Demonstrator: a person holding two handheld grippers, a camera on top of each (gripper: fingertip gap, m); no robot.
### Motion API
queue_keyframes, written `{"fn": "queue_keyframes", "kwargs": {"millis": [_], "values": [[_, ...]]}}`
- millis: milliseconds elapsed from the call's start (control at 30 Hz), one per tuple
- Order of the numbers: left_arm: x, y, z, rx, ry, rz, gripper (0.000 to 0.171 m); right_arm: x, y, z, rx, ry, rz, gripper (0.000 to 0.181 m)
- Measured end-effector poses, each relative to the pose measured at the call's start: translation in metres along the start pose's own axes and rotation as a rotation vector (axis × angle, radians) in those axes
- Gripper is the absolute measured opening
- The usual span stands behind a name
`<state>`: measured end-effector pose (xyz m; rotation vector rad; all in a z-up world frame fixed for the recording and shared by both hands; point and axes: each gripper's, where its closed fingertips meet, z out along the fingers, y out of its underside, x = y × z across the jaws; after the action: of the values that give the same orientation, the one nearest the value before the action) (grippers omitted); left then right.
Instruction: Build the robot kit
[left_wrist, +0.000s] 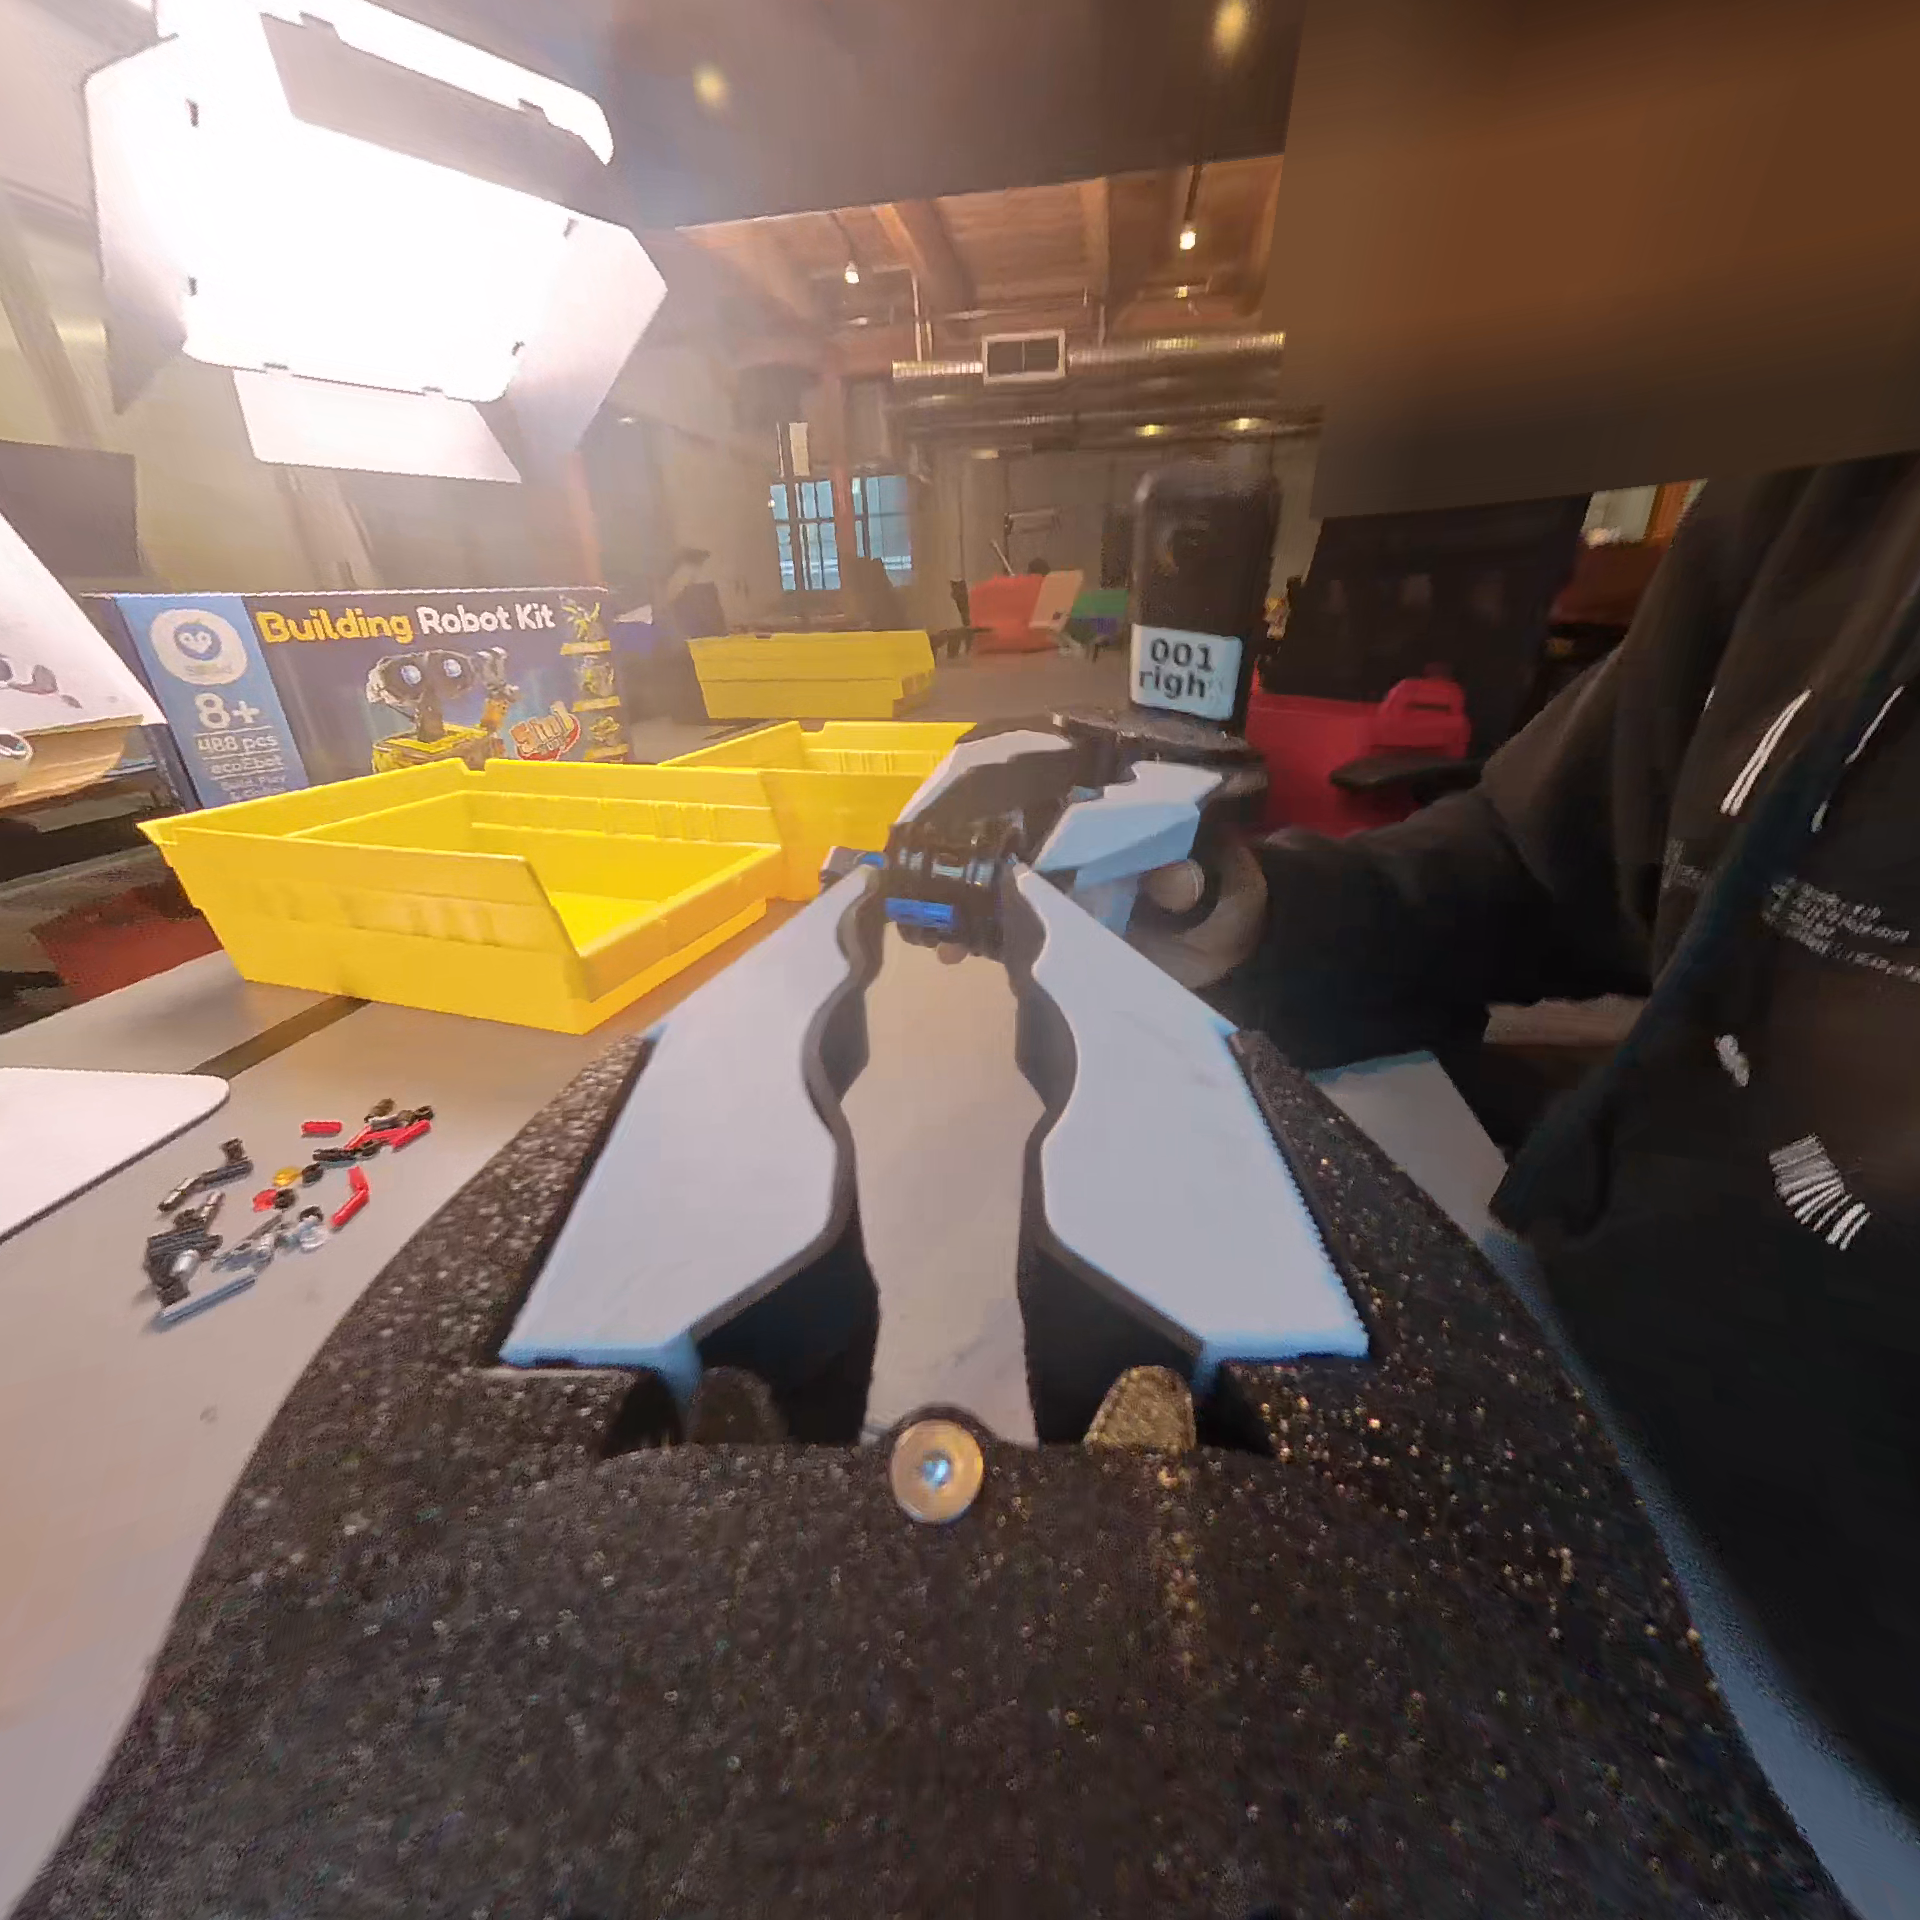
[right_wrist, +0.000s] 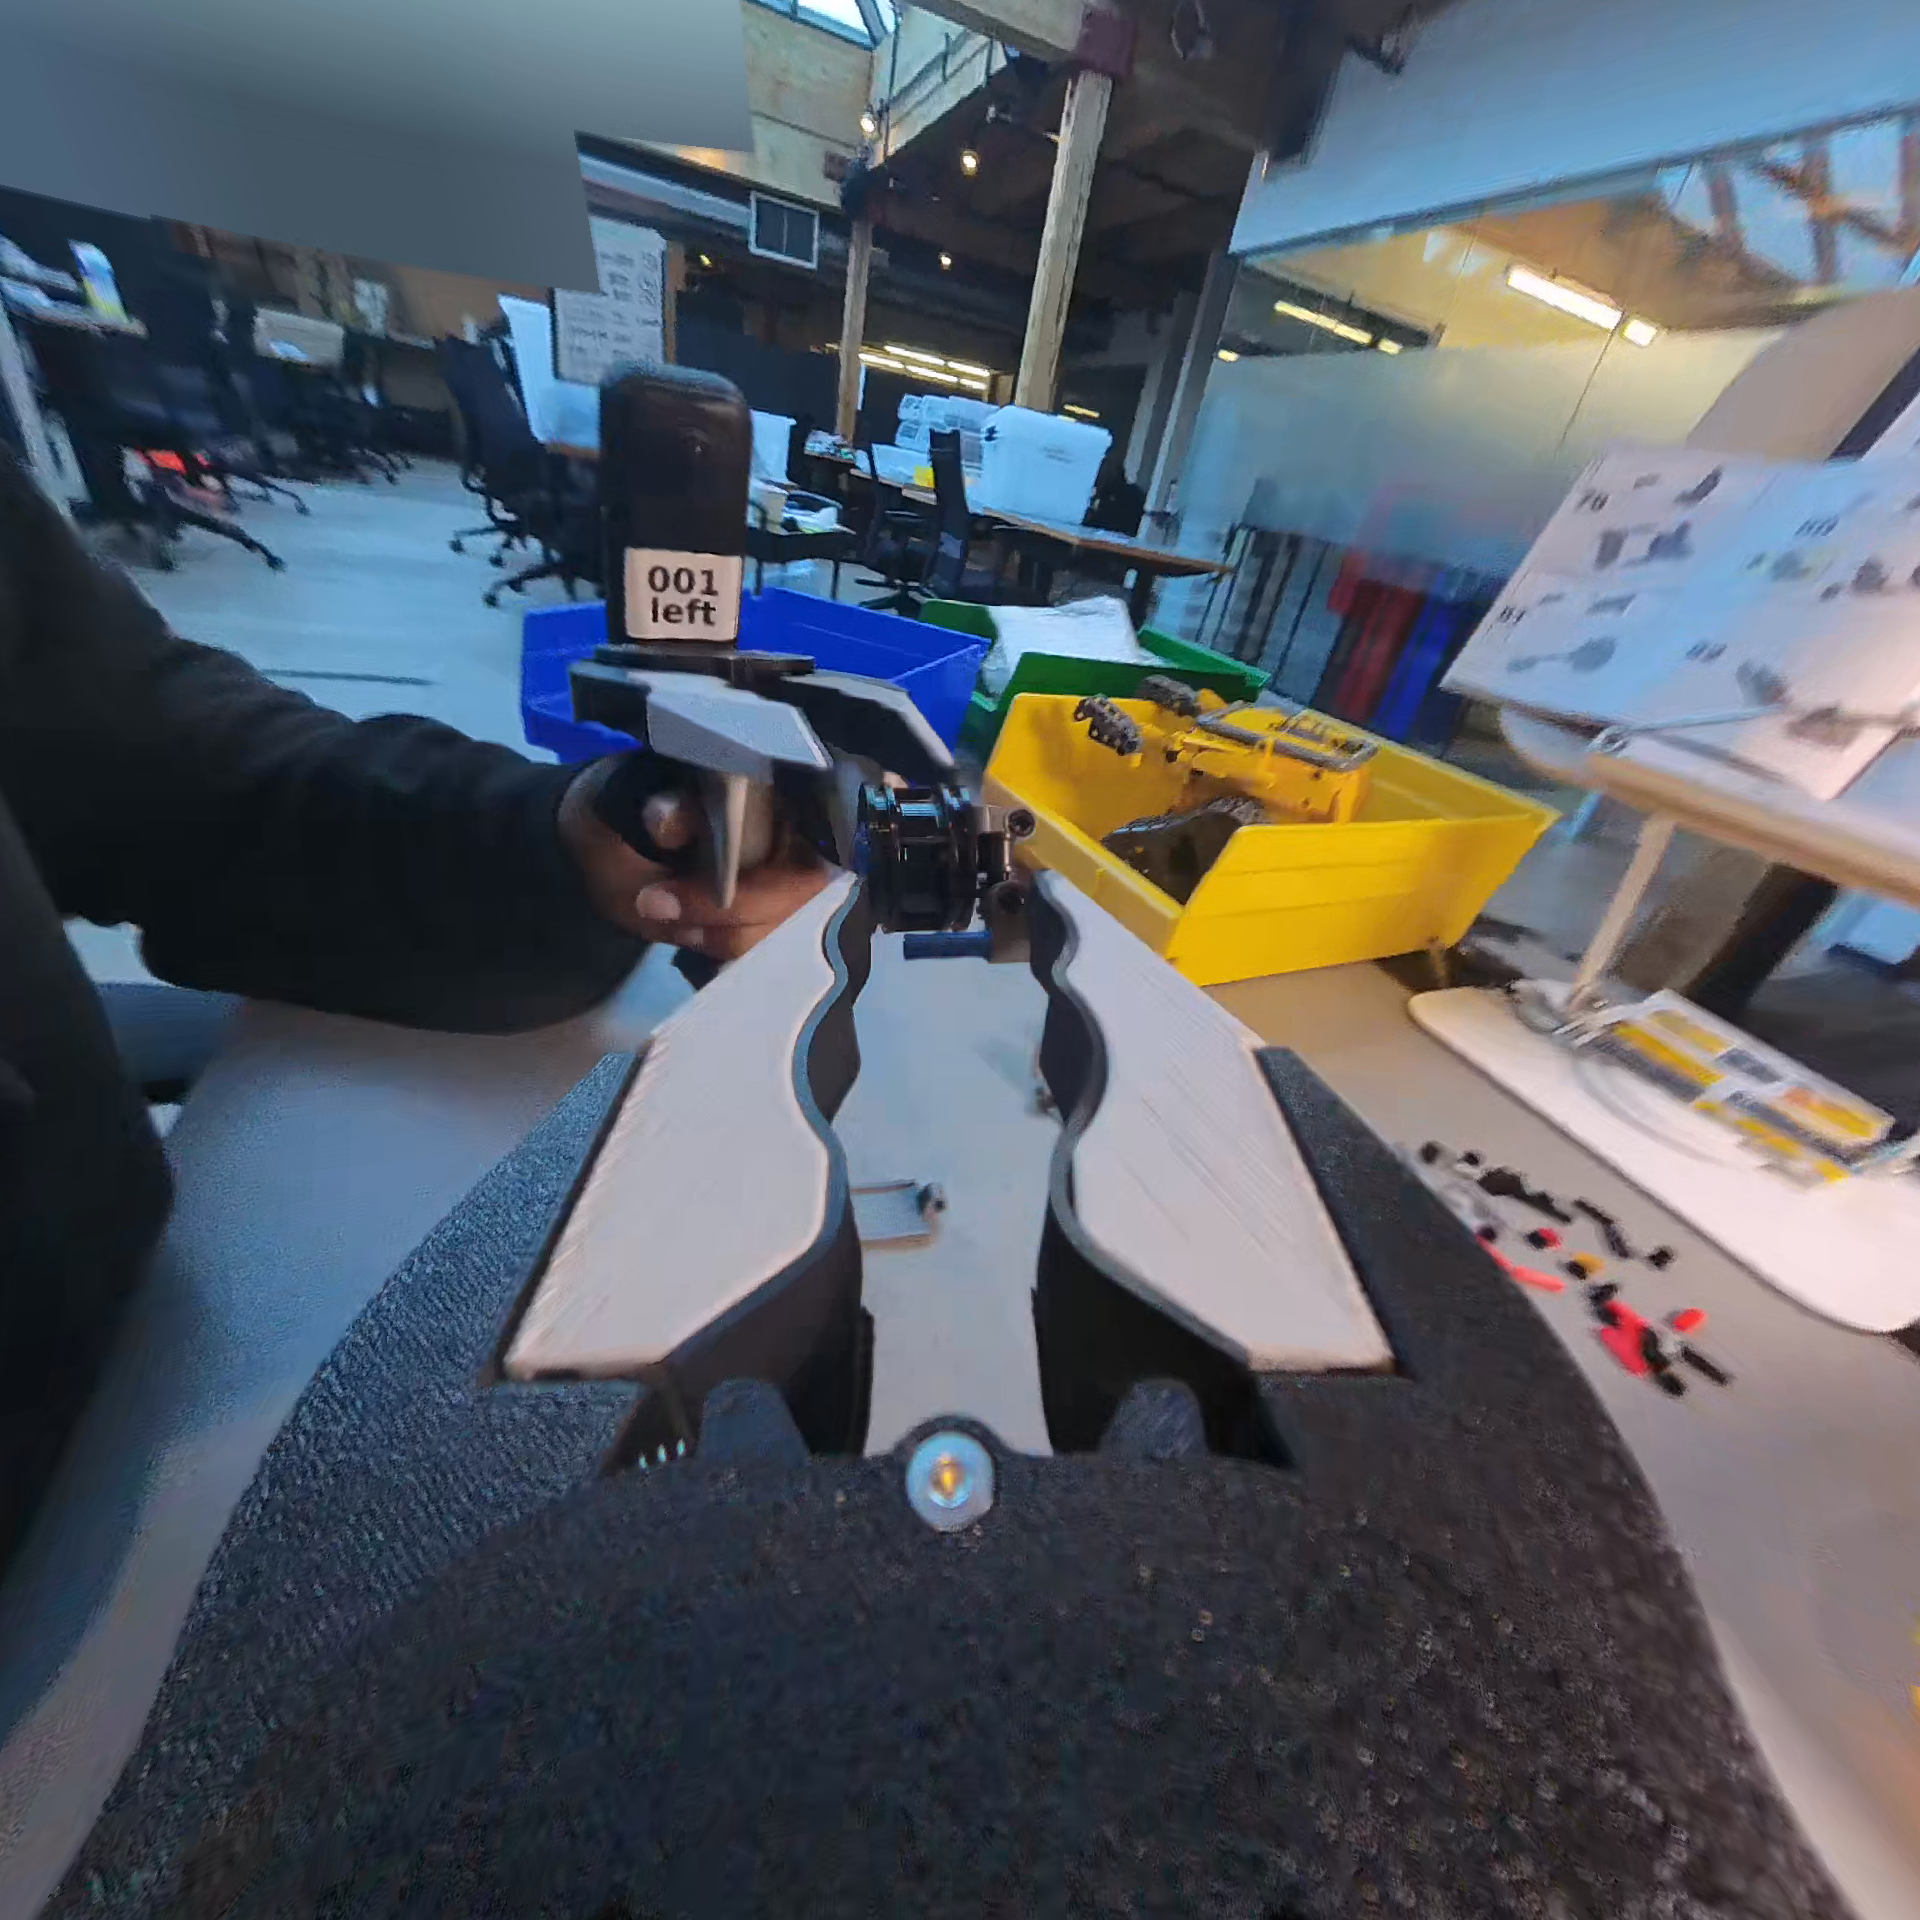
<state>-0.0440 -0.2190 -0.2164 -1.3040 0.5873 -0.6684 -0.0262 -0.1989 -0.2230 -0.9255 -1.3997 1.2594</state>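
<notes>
A small black wheel-like assembly with a blue pin (left_wrist: 940, 883) is held in the air above the grey table (left_wrist: 125, 1455). My left gripper (left_wrist: 943, 899) is shut on it, fingertips on either side. My right gripper (right_wrist: 948, 899) meets it from the opposite side and is shut on the same assembly (right_wrist: 925, 857), whose blue pin sticks out below. In the left wrist view the right gripper (left_wrist: 997, 805) shows beyond the piece, held by a hand. In the right wrist view the left gripper (right_wrist: 790, 821) shows to the left, held by a hand in a dark sleeve.
Yellow bins (left_wrist: 457, 894) and a robot kit box (left_wrist: 384, 686) stand behind. Loose small red and black parts (left_wrist: 281, 1184) lie on the table, also in the right wrist view (right_wrist: 1590, 1278). A yellow bin (right_wrist: 1299, 862) holds a partly built yellow model. A booklet on a stand (right_wrist: 1704, 623) is at right. My left and right fingertips are right by each other.
</notes>
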Motion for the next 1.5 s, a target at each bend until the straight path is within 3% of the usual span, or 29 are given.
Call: {"fn": "queue_keyframes", "kwargs": {"millis": [100,200,300,500,700,833,933,1033,1133,1267,1400,1500], "values": [[-0.005,0.002,-0.002,0.0,0.029,-0.111,0.054,-0.007,-0.008,-0.004,0.024,0.034,-0.217,0.03],[0.006,0.013,0.005,-0.069,0.069,-0.068,0.066,-0.022,-0.007,-0.001,0.016,0.004,-0.352,0.03],[0.023,0.013,0.009,-0.083,0.128,-0.018,0.046,-0.032,-0.004,0.0,0.003,-0.013,-0.431,0.03],[0.023,0.011,0.007,-0.103,0.067,0.137,0.038,-0.029,-0.005,-0.002,0.015,0.005,-0.428,0.032],[0.029,0.012,0.006,-0.132,0.047,0.314,0.038,-0.031,-0.001,-0.002,0.003,-0.023,-0.417,0.037],[0.036,0.016,0.007,-0.161,0.059,0.42,0.037,-0.037,0.011,0.001,-0.046,-0.088,-0.395,0.051],[0.041,0.021,0.008,-0.193,0.07,0.489,0.037,-0.043,0.016,0.001,-0.062,-0.115,-0.418,0.036],[0.04,0.023,0.008,-0.208,0.063,0.512,0.038,-0.043,0.018,0.001,-0.072,-0.117,-0.421,0.034],[0.039,0.021,0.008,-0.197,0.06,0.47,0.039,-0.042,0.016,0.001,-0.056,-0.114,-0.428,0.033],[0.035,0.016,0.007,-0.142,0.083,0.274,0.045,-0.038,0.007,-0.001,0.017,-0.12,-0.29,0.029],[0.04,0.018,0.014,-0.119,0.141,0.061,0.042,-0.041,0.001,-0.001,0.071,-0.147,-0.183,0.03],[0.04,0.018,0.015,-0.105,0.156,-0.001,0.035,-0.039,0.003,0.001,0.075,-0.142,-0.168,0.03]]}}
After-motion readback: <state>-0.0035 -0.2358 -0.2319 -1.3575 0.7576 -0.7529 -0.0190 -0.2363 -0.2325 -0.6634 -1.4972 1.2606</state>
